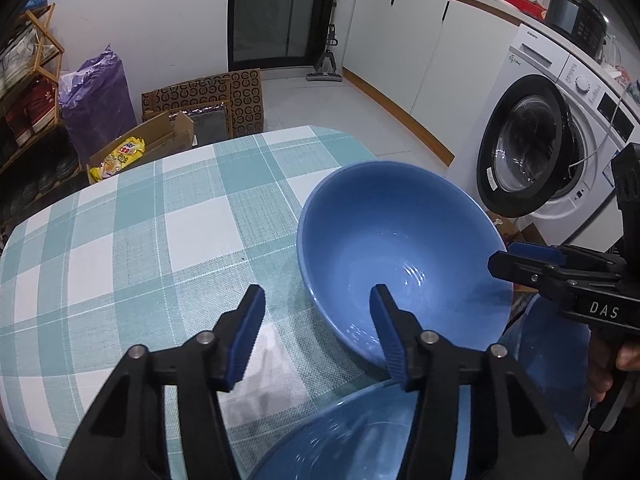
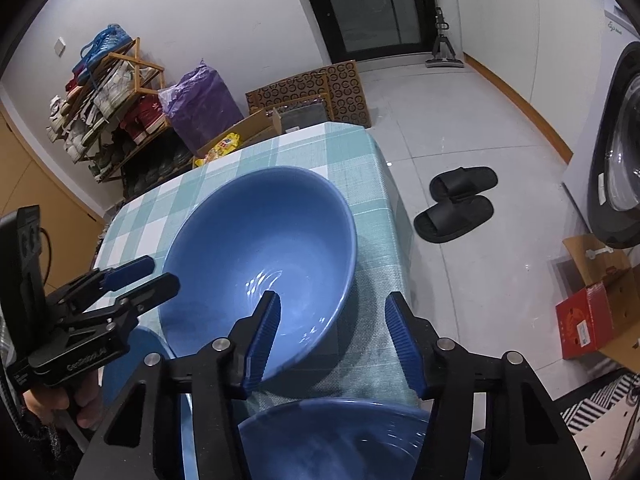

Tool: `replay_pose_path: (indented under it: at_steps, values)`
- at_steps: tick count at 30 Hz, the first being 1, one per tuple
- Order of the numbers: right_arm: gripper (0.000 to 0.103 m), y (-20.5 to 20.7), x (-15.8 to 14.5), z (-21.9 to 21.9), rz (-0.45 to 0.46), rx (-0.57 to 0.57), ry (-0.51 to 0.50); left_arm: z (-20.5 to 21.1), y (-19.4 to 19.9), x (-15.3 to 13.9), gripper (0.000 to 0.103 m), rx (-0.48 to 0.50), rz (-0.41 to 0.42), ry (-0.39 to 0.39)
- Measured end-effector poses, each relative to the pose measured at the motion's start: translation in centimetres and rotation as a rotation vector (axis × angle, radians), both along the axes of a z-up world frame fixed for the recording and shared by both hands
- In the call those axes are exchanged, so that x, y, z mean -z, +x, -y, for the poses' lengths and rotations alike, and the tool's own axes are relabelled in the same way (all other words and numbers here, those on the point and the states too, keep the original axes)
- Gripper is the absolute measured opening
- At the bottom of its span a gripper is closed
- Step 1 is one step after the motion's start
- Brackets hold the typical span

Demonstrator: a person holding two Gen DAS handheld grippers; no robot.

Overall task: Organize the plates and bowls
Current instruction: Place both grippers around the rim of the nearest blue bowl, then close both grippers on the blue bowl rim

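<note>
A large blue bowl (image 1: 404, 256) sits on a checked table (image 1: 120, 240). Left gripper (image 1: 318, 336) and right gripper (image 2: 332, 336) straddle opposite rims, jaws apart, not gripping.

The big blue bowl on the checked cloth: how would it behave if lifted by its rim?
The big blue bowl looks glazed and glossy, so probably stiff, fragile and slippery. It already sits tilted on the checked cloth, so it may rock. Its size suggests some weight.

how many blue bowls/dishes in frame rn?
3. A large blue bowl on the checked table; a second blue bowl nearest, below the tools; a third blue dish beside them, mostly hidden. More may be hidden.
</note>
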State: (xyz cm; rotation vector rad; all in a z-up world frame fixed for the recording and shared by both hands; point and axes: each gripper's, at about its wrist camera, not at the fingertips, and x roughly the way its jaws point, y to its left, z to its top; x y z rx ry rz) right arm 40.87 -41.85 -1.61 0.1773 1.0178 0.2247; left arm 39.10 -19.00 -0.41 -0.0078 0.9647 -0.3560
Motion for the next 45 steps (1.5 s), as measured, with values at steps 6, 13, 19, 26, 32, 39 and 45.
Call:
replay_pose_path:
  at_steps: [6, 13, 19, 26, 32, 39, 45]
  values:
    - [0.046, 0.1, 0.3, -0.1, 0.000, -0.011, -0.002, 0.2, 0.4, 0.4, 0.048, -0.001, -0.016, 0.005]
    - [0.037, 0.3, 0.6, -0.5, -0.004, -0.027, -0.009, 0.6, 0.6, 0.8, 0.035, 0.015, -0.031, 0.021]
    - [0.028, 0.2, 0.8, -0.8, -0.002, -0.041, -0.016, 1.0, 0.6, 0.9, 0.021, 0.037, -0.039, 0.027]
    - [0.021, 0.1, 0.8, -0.8, 0.009, -0.045, -0.030, 1.3, 0.6, 0.8, 0.018, 0.037, -0.032, 0.047]
    - [0.020, -0.1, 0.9, -1.1, 0.019, -0.054, -0.051, 1.4, 0.6, 0.8, 0.018, 0.038, -0.026, 0.052]
    - [0.020, -0.3, 0.8, -1.0, 0.033, -0.053, -0.046, 1.6, 0.5, 0.5, 0.018, 0.043, -0.013, 0.057]
    - [0.020, -0.8, 0.2, -0.8, 0.051, -0.048, -0.044, 1.6, 0.3, 0.0, 0.018, 0.040, 0.004, 0.052]
